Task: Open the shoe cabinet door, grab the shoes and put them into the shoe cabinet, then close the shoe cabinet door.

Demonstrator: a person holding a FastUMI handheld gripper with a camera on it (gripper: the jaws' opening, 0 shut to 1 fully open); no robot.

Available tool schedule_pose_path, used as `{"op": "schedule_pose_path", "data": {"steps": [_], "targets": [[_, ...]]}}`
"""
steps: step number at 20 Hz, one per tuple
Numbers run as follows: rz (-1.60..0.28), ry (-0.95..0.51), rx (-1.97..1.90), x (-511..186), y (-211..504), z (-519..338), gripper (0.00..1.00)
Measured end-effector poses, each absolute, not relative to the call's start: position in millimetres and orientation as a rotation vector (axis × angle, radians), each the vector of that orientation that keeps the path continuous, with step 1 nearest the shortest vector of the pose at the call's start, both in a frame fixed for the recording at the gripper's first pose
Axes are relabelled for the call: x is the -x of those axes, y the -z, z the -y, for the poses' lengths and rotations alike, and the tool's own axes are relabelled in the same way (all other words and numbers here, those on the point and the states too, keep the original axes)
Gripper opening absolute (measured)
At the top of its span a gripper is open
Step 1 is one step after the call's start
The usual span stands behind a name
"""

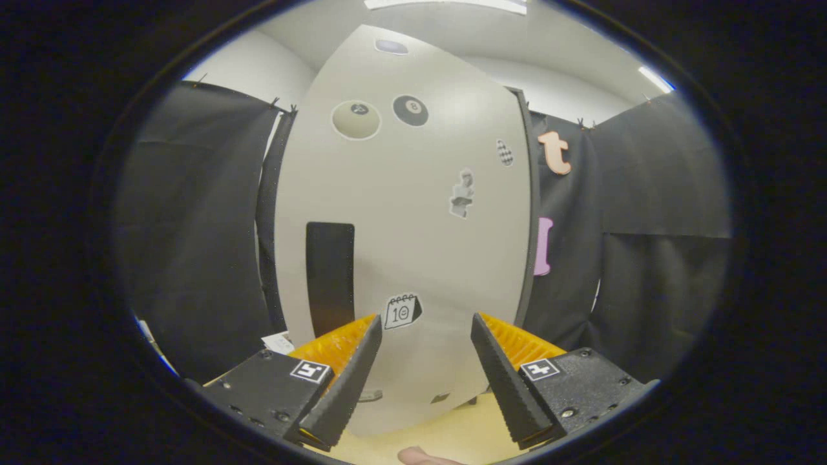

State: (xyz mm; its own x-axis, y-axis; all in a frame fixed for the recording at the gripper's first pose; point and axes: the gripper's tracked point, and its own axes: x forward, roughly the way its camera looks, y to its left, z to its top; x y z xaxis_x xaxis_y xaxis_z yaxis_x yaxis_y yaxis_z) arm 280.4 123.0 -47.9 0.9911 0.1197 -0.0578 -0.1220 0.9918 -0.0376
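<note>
The shoe cabinet's pale door [400,213] stands straight ahead of me, shut, with several stickers on its face. A tall dark handle slot [330,274] is cut into the door just beyond my left finger. My gripper [426,323] is open, with nothing between its fingers [352,374]. It hovers close in front of the lower part of the door, fingertips apart from the surface as far as I can tell.
Black booth cloth [194,245] hangs on both sides of the cabinet. A pale floor strip [446,433] shows below the door between the fingers. A bit of a person's hand [420,456] shows under the gripper.
</note>
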Motion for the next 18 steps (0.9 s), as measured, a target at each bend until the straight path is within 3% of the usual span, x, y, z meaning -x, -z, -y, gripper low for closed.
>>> {"op": "schedule_pose_path", "data": {"steps": [6, 18], "targets": [[-0.062, -0.187, -0.063, -278.2, 77.8, -151.2, 0.96], [-0.073, -0.199, -0.032, -196.9, 141.2, -86.1, 0.98]]}}
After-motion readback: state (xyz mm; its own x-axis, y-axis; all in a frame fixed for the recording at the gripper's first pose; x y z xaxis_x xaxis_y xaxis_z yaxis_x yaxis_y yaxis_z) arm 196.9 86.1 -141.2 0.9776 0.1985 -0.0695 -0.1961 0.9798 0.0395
